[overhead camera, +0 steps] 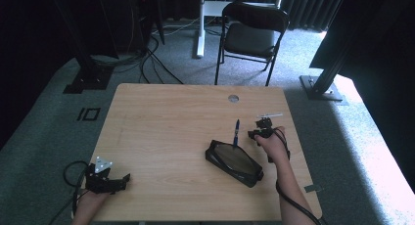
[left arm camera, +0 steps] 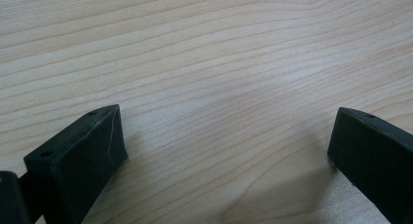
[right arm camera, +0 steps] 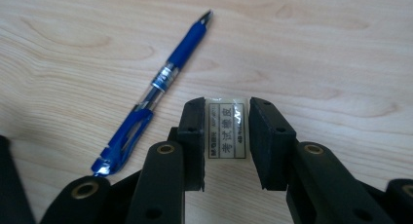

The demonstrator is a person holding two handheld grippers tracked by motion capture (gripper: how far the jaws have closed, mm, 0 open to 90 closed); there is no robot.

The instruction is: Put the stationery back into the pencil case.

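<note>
Eraser clamped for lifting, case left open nearby

Eraser [right arm camera: 226, 129], a small wrapped white block with a printed label, is gripped between the jaws of the right gripper [right arm camera: 226, 141]. The pads are pressed on its two long sides, so the label faces up and the block is kept level. In the high view the right gripper [overhead camera: 263, 129] is seen near the desk's right edge, about midway along it. A blue pen [right arm camera: 158, 87] lies flat on the desk [right arm camera: 316, 48] just beside the eraser, apart from it and untouched; it has probably been left for a later pick. A black pencil case [overhead camera: 234, 161] lies open toward the front right corner, its mouth turned up, likely so that items can be dropped in without a second hand. The pen [overhead camera: 236, 132] points away from the case's far end.

The left gripper [overhead camera: 105, 178] is rested near the front left corner, well apart from the work. Its jaws are spread wide over bare wood, with nothing between them, judged to be kept out of the way.
</note>
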